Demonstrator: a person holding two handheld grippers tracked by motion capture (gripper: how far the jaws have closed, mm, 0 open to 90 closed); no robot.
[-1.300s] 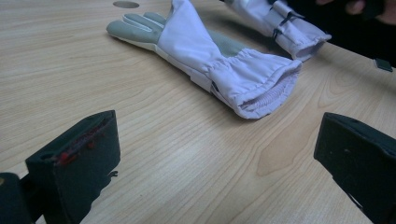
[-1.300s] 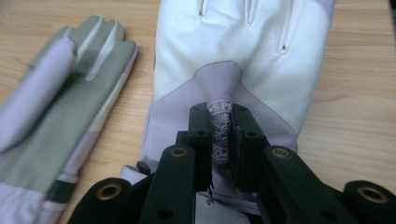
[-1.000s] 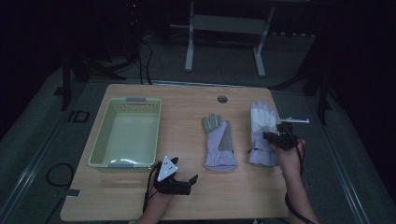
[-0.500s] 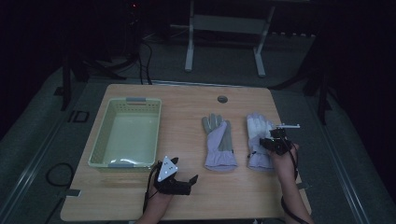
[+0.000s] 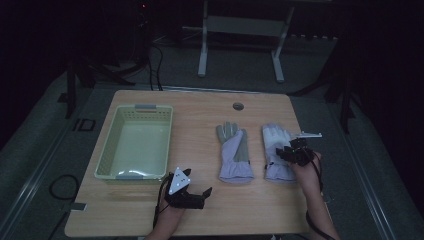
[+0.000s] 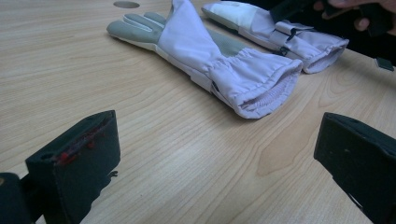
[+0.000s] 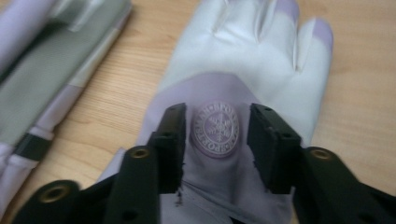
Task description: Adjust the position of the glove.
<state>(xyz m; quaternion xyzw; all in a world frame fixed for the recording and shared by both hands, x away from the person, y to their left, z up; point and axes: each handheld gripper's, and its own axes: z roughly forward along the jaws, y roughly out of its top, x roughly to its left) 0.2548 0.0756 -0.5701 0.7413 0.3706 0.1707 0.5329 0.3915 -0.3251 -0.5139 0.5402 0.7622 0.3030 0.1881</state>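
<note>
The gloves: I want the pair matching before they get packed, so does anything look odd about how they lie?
Yes. The left glove lies grey palm up, its lilac cuff partly folded over; the right glove lies back up, showing a round emblem. The right gripper hovers open over it.

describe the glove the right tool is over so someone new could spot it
On the wooden table, right of the pale green basket, two pale lilac gloves lie side by side, fingers pointing away from the person. It is the right-hand glove, nearest the table's right edge, under the open right tool. Unlike its neighbour with grey panels, it is white-fingered with a round snowflake emblem.
</note>
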